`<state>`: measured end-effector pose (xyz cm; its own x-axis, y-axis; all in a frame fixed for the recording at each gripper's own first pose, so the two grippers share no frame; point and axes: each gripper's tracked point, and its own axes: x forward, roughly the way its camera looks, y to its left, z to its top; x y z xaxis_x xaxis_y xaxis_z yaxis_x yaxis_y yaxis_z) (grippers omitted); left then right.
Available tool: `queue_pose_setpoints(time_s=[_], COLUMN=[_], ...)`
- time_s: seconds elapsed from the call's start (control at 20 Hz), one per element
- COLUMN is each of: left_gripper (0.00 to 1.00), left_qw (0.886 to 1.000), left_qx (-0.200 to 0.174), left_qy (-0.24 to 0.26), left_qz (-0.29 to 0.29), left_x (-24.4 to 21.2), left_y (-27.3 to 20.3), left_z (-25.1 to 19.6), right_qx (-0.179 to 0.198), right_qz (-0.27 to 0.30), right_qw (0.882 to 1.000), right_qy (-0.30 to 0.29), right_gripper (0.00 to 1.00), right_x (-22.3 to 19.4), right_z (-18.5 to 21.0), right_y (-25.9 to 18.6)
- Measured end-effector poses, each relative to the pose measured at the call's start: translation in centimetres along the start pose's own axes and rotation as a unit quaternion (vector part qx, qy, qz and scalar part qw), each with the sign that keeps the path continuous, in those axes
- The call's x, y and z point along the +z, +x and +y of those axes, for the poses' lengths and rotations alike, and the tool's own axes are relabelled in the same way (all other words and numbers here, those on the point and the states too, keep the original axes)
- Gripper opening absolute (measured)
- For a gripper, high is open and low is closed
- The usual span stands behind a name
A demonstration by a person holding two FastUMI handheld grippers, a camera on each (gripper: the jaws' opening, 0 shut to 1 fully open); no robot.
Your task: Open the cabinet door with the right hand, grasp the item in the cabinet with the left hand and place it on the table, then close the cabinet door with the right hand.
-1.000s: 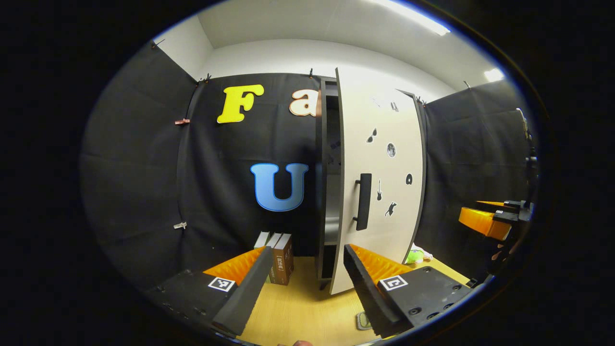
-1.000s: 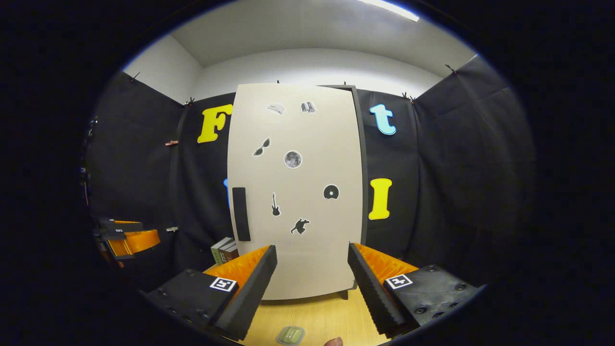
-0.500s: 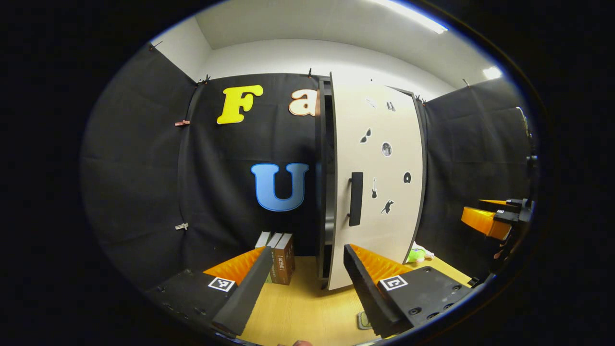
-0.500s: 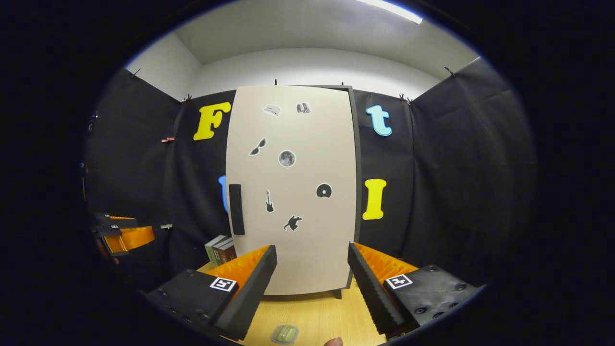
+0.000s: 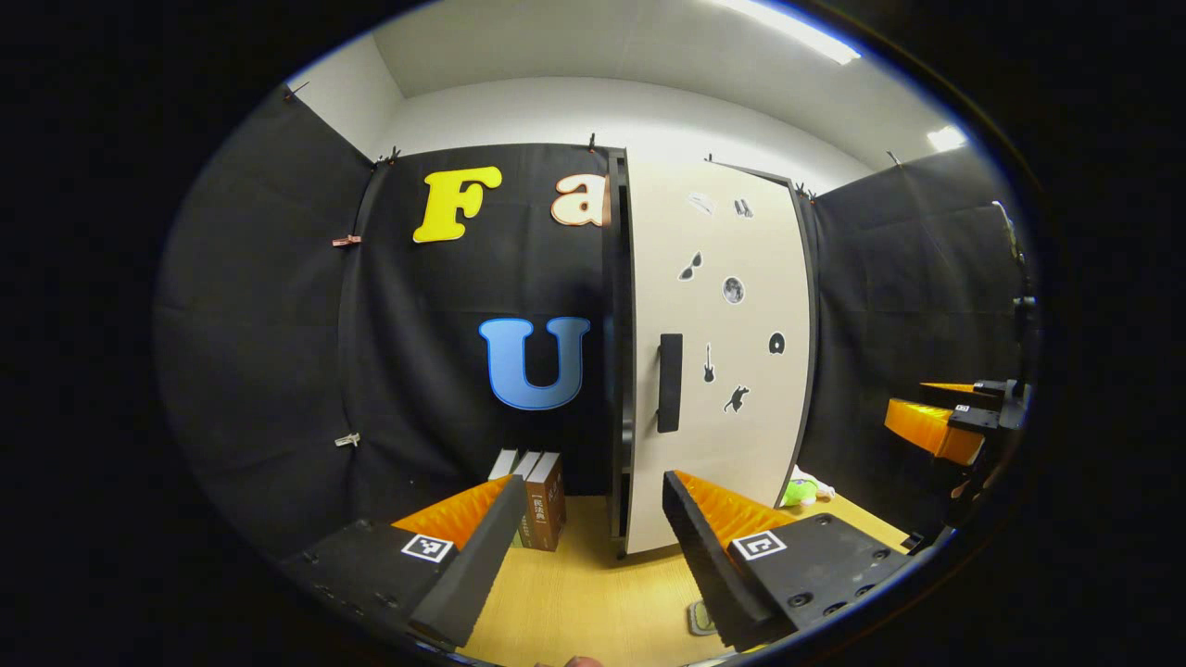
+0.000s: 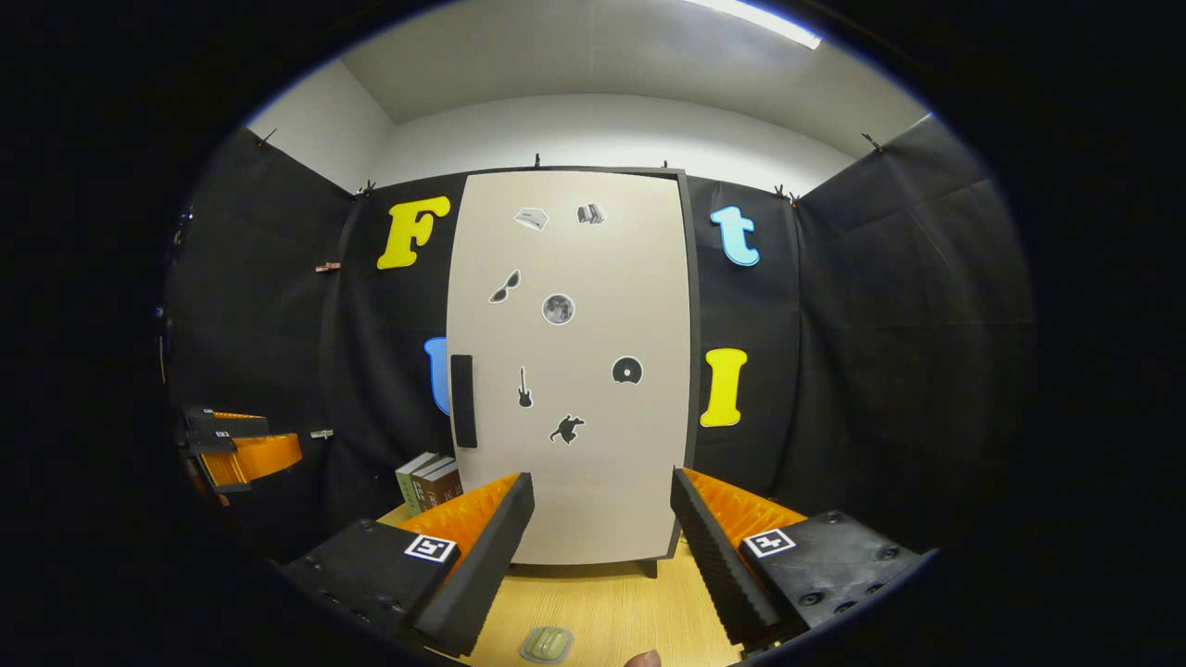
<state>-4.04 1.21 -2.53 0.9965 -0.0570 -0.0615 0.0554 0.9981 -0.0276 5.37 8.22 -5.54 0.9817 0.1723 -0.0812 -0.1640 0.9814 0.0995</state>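
Both the right gripper [image 6: 602,547] and left gripper [image 5: 584,556] gape empty; the cream, sticker-dotted cabinet door [image 6: 570,371] with its dark handle [image 6: 462,400] sits flush.

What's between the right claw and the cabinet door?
In the right gripper view, just bare wooden table lies between the open right claw and the cabinet door.

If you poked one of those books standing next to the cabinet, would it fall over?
Probably yes. The books stand upright on narrow bottom edges on the wooden table, so a poke near the top would likely tip one. They look thick and stiff, so probably fairly heavy. Leaning together, they may knock each other down.
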Motion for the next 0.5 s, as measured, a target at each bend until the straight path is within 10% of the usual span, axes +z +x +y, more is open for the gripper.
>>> queue_pose_setpoints(time_s=[0.5], left_gripper=[0.93], left_qw=[1.000], left_qx=[0.003], left_qy=[0.002], left_qz=[-0.003], left_x=[0.19], left_y=[-0.31], left_z=[0.23], right_qx=[0.003], right_qz=[0.001], right_qw=[1.000], right_qy=[0.000], right_gripper=[0.96], right_x=[-0.10], right_z=[0.17], right_y=[-0.23])
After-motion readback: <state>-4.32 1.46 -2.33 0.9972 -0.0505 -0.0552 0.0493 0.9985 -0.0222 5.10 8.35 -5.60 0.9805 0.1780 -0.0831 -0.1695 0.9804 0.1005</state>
